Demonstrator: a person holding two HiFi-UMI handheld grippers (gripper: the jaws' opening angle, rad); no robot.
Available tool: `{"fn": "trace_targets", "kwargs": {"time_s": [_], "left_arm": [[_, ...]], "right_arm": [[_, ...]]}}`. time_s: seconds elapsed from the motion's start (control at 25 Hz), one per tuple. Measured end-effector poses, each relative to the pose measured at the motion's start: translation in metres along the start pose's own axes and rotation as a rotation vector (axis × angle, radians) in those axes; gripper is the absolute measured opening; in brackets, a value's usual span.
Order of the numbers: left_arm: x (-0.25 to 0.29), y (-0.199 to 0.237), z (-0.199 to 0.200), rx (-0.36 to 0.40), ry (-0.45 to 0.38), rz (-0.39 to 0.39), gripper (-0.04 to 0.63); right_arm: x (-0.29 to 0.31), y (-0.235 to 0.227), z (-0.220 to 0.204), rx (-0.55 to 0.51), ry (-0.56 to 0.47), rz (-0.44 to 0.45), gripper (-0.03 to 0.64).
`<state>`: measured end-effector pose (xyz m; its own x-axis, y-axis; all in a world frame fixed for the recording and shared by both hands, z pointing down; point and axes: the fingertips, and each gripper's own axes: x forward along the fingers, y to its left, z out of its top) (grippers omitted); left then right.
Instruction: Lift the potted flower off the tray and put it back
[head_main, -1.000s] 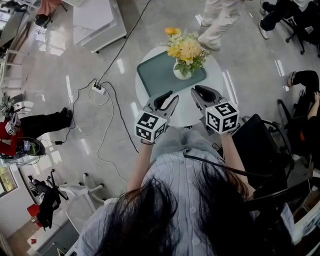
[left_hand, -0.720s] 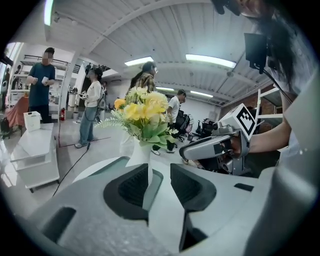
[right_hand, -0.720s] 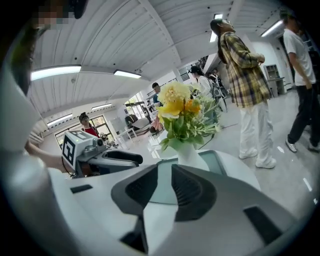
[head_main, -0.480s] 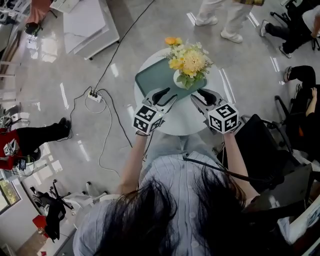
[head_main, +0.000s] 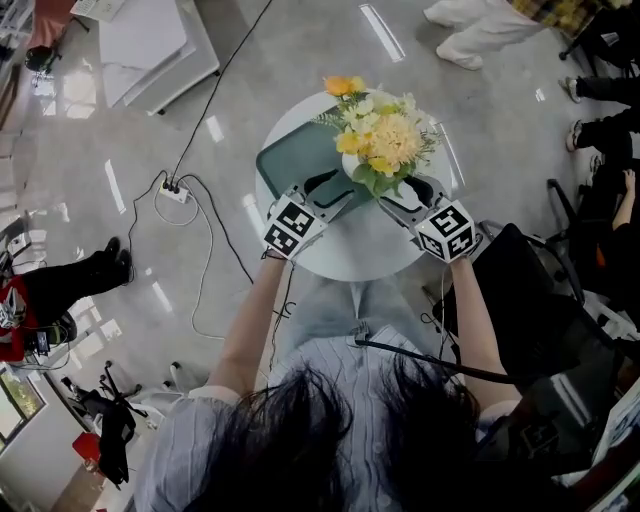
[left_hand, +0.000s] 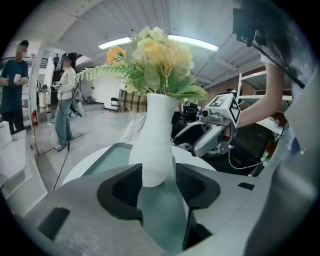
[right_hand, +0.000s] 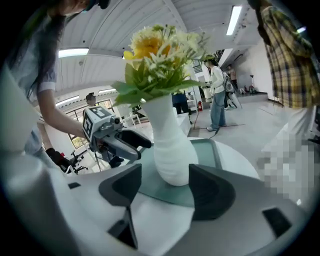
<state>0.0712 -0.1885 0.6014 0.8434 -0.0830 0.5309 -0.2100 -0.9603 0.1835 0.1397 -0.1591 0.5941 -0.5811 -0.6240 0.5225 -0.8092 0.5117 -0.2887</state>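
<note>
The left gripper (left_hand: 159, 172) has its fingers (left_hand: 122, 187) apart, and they have just been opening. The white vase of the potted flower (left_hand: 156, 145) stands between them. The left finger looks to be at the vase wall and the right finger sits just beside it, neither visibly pressing. The right gripper (right_hand: 165, 175) is also spread, its fingers (right_hand: 212, 192) having just been opening, with a clear gap on either side of the same vase belly.

The main risk, as I judge it, is an uneven close. If one finger meets the rounded, smooth belly before its partner, it may shove the pot sideways. The vase is narrow above and carries a heavy head of blossoms, so a shove low down could tip it. The bulging curve could also let the pads slide as they squeeze. Both grippers come in from the near side, one at the left and one at the right, so they could also knock each other.

The pot appears to rest on the green tray (head_main: 295, 160), toward its right near part. The tray lies on the round white surface (head_main: 350, 255). Cables trail across the floor (head_main: 120, 120) to the left.
</note>
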Motion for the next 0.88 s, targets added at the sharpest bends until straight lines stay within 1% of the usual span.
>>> {"fn": "trace_targets", "kwargs": {"time_s": [0.16, 0.28, 0.44, 0.56, 0.64, 0.76, 0.88], "left_arm": [[0.017, 0.014, -0.002, 0.042, 0.006, -0.032, 0.227], [0.023, 0.018, -0.002, 0.056, 0.005, -0.075, 0.27], [0.028, 0.02, 0.006, 0.096, -0.001, -0.14, 0.327], [0.035, 0.02, 0.012, 0.098, -0.006, -0.19, 0.35], [0.04, 0.019, 0.014, 0.101, -0.008, -0.214, 0.359], [0.045, 0.019, 0.018, 0.118, -0.016, -0.238, 0.371], [0.047, 0.019, 0.02, 0.081, -0.035, -0.252, 0.38]], "right_arm": [[0.014, -0.015, -0.01, -0.056, 0.045, 0.011, 0.284], [0.022, -0.02, -0.011, -0.092, 0.063, 0.026, 0.296], [0.034, -0.021, -0.006, -0.166, 0.098, 0.068, 0.341], [0.042, -0.021, -0.011, -0.21, 0.134, 0.102, 0.353], [0.047, -0.022, -0.014, -0.236, 0.149, 0.104, 0.357], [0.056, -0.023, -0.015, -0.232, 0.151, 0.093, 0.357], [0.061, -0.023, -0.016, -0.204, 0.135, 0.073, 0.359]]}}
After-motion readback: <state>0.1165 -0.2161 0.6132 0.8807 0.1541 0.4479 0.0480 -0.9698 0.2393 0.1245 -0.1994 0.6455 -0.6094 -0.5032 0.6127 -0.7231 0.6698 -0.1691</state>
